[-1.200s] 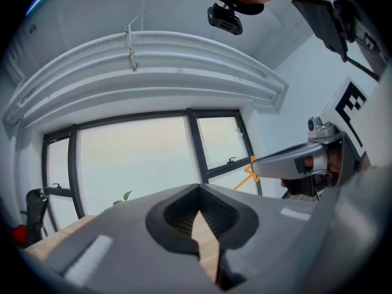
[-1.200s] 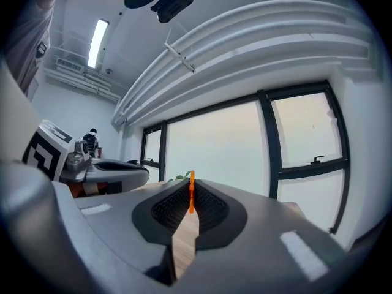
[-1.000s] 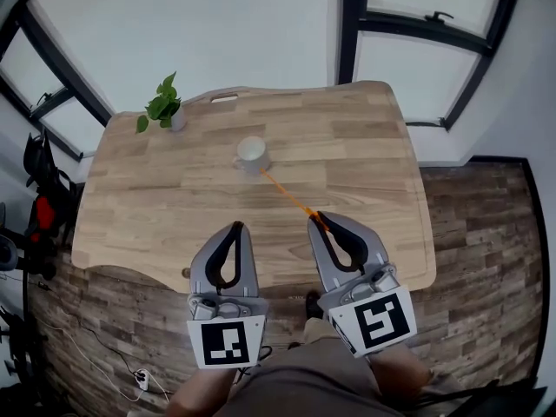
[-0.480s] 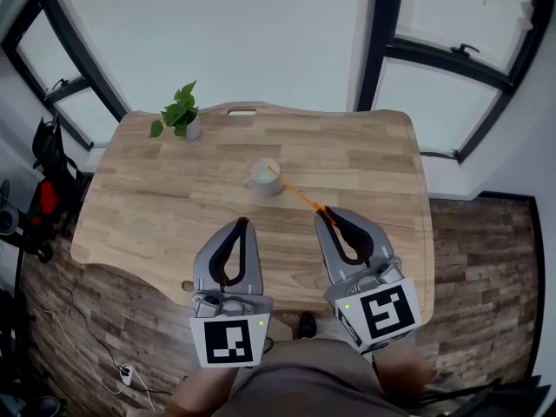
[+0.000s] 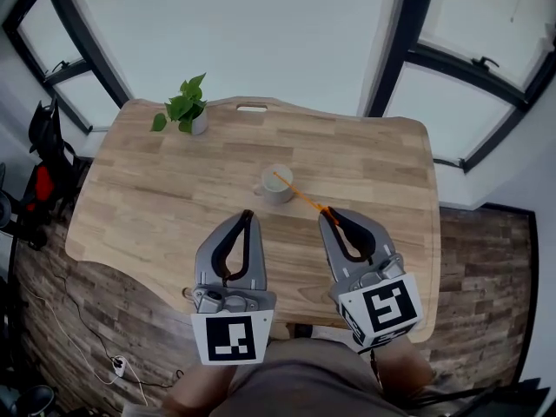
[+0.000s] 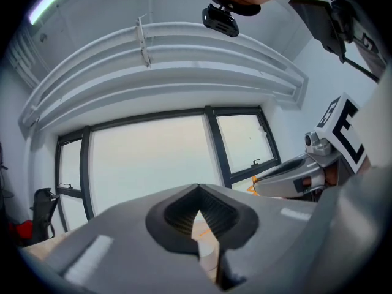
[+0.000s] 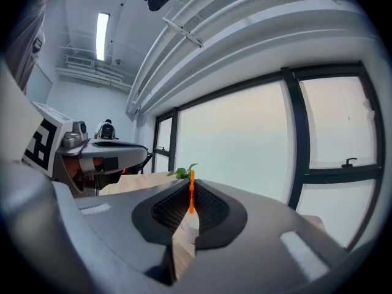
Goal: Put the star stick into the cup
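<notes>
Item one: a single wooden table (image 5: 365,159), pale plank top with rounded corners, set before the windows. On it we count one white cup (image 5: 276,185) with a handle, standing upright near the middle, and one small potted plant (image 5: 188,111) at the far left corner, well apart from the cup. Item two: one star stick (image 5: 301,198), thin and orange, held off the table and running slantwise from the right gripper (image 5: 324,215) up to the cup. Its far end lies over the cup's mouth in the head view, though we cannot tell whether it dips inside, and its star we cannot make out. Grippers: two, one in each hand, each bearing one marker cube, the left cube (image 5: 228,339) and the right cube (image 5: 380,307). The right gripper's jaws are pressed together on the stick, which stands up orange between the pads in its own view. The left gripper (image 5: 247,215) hovers just beside the cup on the near side, its jaws closed tip to tip with nothing between them. Below the table edge we note one dark wood-plank floor (image 5: 486,259).
</notes>
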Demonstrator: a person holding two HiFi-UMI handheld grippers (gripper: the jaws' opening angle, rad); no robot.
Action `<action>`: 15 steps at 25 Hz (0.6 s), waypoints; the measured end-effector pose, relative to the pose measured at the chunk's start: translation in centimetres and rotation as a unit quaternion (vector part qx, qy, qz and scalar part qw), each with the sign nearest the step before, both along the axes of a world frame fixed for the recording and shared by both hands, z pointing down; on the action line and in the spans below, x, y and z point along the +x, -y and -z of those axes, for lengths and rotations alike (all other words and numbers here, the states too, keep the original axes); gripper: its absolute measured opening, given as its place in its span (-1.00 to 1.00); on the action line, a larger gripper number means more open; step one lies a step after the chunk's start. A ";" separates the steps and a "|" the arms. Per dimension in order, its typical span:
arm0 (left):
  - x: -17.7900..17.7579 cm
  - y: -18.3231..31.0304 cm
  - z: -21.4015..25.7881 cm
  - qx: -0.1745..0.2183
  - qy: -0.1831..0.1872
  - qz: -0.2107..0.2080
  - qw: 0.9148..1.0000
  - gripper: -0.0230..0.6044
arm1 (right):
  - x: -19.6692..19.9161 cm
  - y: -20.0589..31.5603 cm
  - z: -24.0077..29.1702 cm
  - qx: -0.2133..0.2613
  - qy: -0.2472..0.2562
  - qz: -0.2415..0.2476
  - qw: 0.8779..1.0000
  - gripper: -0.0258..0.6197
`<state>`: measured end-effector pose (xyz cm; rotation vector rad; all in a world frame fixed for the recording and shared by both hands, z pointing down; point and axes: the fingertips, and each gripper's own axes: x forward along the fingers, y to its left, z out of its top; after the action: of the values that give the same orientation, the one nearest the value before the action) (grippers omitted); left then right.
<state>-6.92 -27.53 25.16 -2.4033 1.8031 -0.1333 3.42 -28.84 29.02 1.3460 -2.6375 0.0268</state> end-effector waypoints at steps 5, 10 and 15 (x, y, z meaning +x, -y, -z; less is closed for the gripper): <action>-1.2 3.0 -1.9 -0.030 -0.012 0.000 0.999 -0.93 | -1.1 2.8 -2.2 -0.032 -0.016 0.001 0.999 -0.78; -2.2 5.6 -3.8 -0.051 -0.009 -0.006 0.999 -0.92 | -1.9 5.0 -4.7 -0.067 -0.029 0.003 0.997 -0.78; -3.5 8.2 -5.8 -0.074 -0.013 -0.007 0.997 -0.93 | -2.7 7.2 -6.8 -0.091 -0.042 -0.002 0.995 -0.78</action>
<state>-10.41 -35.68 30.93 -2.5277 1.8478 -0.2452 0.75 -36.07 35.86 1.2626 -2.4949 0.2011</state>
